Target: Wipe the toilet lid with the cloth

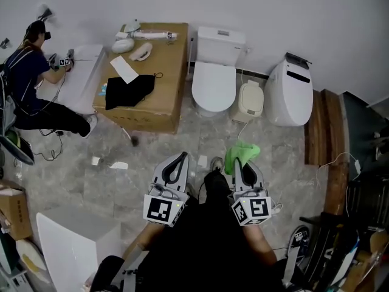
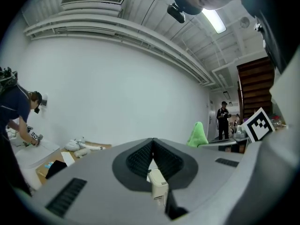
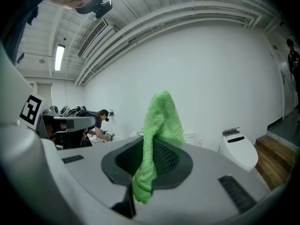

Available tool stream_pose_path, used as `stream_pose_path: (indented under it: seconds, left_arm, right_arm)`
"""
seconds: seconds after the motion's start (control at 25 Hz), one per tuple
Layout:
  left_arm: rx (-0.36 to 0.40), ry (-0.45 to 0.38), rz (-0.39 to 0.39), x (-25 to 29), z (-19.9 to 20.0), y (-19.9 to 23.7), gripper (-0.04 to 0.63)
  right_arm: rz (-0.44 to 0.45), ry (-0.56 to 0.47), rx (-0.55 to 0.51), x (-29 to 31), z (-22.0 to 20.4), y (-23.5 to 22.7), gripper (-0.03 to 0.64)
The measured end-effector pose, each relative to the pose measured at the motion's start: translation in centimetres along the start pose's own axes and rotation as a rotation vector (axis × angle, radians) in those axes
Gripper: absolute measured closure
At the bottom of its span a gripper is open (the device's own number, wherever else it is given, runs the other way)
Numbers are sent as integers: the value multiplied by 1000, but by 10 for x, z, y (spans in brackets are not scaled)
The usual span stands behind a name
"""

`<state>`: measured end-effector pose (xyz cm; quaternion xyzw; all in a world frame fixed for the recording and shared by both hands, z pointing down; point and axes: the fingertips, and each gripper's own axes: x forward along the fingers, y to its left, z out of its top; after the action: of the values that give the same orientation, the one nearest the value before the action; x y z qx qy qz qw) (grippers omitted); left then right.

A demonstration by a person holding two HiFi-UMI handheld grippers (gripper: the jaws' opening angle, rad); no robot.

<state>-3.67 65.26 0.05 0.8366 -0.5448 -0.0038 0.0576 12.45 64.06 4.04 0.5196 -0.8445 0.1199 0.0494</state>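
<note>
A white toilet stands against the far wall with its lid (image 1: 213,85) down. Both grippers are held low in front of the person, well short of it. My right gripper (image 1: 239,162) is shut on a green cloth (image 1: 242,152), which sticks up from between the jaws and drapes over them (image 3: 158,125). My left gripper (image 1: 180,158) is shut with nothing in it; its ribbed pads (image 2: 140,157) meet at the tip. The green cloth (image 2: 198,135) also shows at the right of the left gripper view.
A small beige toilet (image 1: 250,100) and a rounded white smart toilet (image 1: 290,91) stand right of the white one. A cardboard box (image 1: 159,96) with a black cloth and white parts is at its left. A person (image 1: 30,78) crouches far left. A wooden step (image 1: 323,132) is at the right.
</note>
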Motion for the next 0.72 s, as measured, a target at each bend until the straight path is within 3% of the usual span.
stream_pose_path:
  seconds: [0.36,0.72]
  left_arm:
    - [11,4,55,67,0,37,594]
    - [14,10,107,207,24,74,594]
  right_arm:
    - [37,-13,-8,82,12,-36,565]
    - [105,-6,-19,202,57,-112,565]
